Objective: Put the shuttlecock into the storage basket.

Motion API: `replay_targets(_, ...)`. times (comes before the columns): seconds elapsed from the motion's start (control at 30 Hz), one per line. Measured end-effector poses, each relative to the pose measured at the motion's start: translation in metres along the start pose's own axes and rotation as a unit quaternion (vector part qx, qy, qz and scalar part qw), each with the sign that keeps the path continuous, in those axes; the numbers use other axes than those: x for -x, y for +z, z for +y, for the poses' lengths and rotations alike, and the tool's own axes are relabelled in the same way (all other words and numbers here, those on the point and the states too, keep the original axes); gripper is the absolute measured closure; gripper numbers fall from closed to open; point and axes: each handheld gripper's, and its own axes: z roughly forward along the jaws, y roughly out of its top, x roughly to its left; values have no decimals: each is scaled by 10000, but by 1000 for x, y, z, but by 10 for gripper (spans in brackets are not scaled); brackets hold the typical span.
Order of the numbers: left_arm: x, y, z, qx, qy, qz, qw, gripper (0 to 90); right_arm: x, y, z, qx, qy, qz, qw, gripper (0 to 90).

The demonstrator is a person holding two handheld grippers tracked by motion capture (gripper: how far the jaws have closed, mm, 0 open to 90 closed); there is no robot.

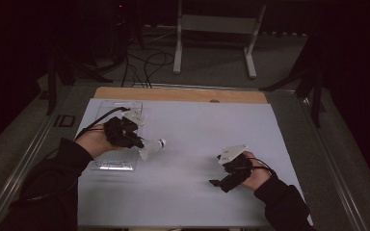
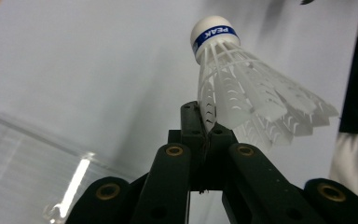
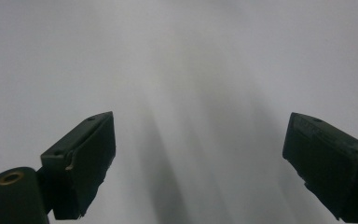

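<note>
On the left half of the white sheet (image 1: 183, 144), your left gripper (image 1: 134, 142) has its jaws pressed together on the skirt edge of a white plastic shuttlecock (image 1: 150, 147). Left gripper view: jaw tips meet on one rib of the skirt, near its rim; the shuttlecock (image 2: 242, 93) stands clear above the tips, cork end away from the camera, a blue band with white lettering round the cork. High view: the shuttlecock lies roughly level, cork pointing toward the sheet's middle, skirt at the gripper; whether it touches the sheet you cannot tell from these frames.

A clear plastic tray (image 1: 118, 161) lies under and behind your left hand (image 1: 96, 142), along the sheet's left edge; its rim shows as a bright line at lower left of the left gripper view (image 2: 37, 149).

Your right gripper (image 1: 224, 182) sits low over the right half of the sheet, well apart from the shuttlecock, pointing toward the near left. Right gripper view: jaws spread wide, nothing between them, plain white sheet (image 3: 186, 70) beyond, with some blur.

Sheet lies on a wooden table (image 1: 183, 94), whose bare strip shows at the far edge
</note>
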Motion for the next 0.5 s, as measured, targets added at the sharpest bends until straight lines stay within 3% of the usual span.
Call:
replay_targets(0.3,-11,-9,-13,101,-351,263,9990,900,2,-5,-16,261,316,16,9992,94)
replay_targets(0.37,-14,-10,-15,132,-533,321,9980,900,2,-5,-19,264,329,-25,9991,94)
replay_targets(0.5,-19,-14,-20,171,-690,443,9965,900,0,-6,-26,329,414,-59,9986,94)
